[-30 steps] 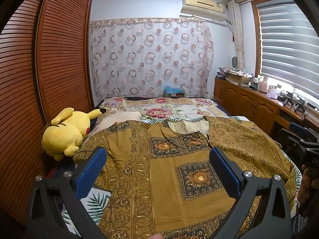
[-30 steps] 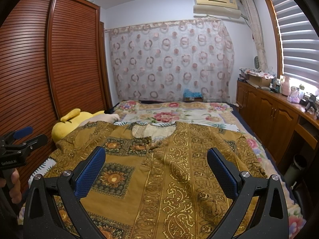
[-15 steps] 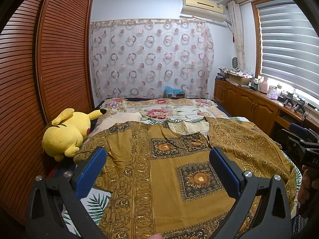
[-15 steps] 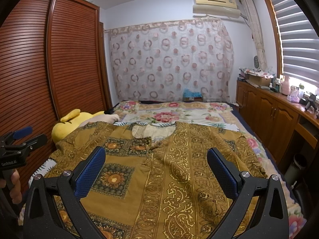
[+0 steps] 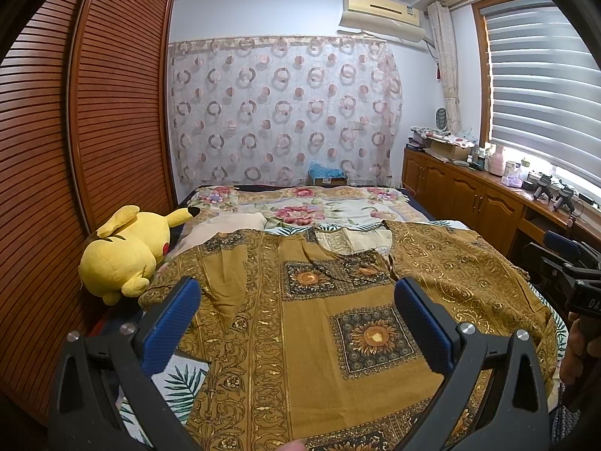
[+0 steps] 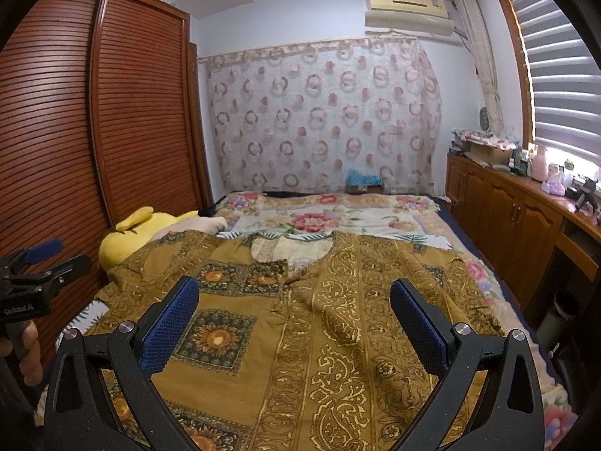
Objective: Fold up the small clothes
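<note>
The tunic (image 5: 311,323) is presenting as matt woven cloth, its gold print catching light. The bedspread (image 5: 300,206) is showing as soft, dull floral cloth. The plush toy (image 5: 124,251) is showing a fuzzy pile. Each hand-held gripper, left (image 5: 296,323) and right (image 6: 295,323), is showing grainy matt black plastic, blue dimpled pads (image 6: 171,329) and bright metal screws. The wardrobe doors (image 5: 120,105) are gleaming as varnished slatted wood.
</note>
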Available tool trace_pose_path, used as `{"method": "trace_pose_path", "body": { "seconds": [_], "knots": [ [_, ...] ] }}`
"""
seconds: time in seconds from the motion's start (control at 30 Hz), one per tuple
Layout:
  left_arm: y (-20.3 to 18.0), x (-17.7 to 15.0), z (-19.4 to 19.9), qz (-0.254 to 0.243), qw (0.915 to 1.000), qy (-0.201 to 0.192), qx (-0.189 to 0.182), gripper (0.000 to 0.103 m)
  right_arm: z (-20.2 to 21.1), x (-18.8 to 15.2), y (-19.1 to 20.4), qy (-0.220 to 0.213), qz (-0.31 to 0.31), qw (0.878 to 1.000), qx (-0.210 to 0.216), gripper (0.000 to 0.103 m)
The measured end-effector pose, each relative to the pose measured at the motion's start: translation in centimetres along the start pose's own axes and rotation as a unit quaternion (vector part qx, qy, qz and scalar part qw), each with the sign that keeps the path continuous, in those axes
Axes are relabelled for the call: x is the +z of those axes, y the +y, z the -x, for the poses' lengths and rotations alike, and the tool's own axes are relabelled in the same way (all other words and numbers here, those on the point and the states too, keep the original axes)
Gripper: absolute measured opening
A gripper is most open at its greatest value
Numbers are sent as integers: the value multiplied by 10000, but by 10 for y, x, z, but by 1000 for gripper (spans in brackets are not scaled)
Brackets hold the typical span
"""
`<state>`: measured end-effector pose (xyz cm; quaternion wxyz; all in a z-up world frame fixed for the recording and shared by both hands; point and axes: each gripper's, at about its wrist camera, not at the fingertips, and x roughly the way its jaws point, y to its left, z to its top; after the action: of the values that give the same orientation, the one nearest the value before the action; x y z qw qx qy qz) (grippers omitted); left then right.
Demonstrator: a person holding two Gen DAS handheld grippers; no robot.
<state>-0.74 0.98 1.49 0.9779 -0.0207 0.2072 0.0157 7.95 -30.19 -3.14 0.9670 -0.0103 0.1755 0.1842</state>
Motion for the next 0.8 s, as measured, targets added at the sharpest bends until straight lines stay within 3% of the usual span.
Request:
{"method": "trace_pose_path", "body": {
  "seconds": [0.47, 0.8],
  "knots": [
    [1, 1, -2, -22, 10000, 58, -14, 103, -4, 4, 2, 65, -17, 10000, 62, 103],
    [27, -9, -16, 45, 9995, 310, 57, 103, -18, -8, 9, 278, 7, 9991, 313, 103]
  ]
}}
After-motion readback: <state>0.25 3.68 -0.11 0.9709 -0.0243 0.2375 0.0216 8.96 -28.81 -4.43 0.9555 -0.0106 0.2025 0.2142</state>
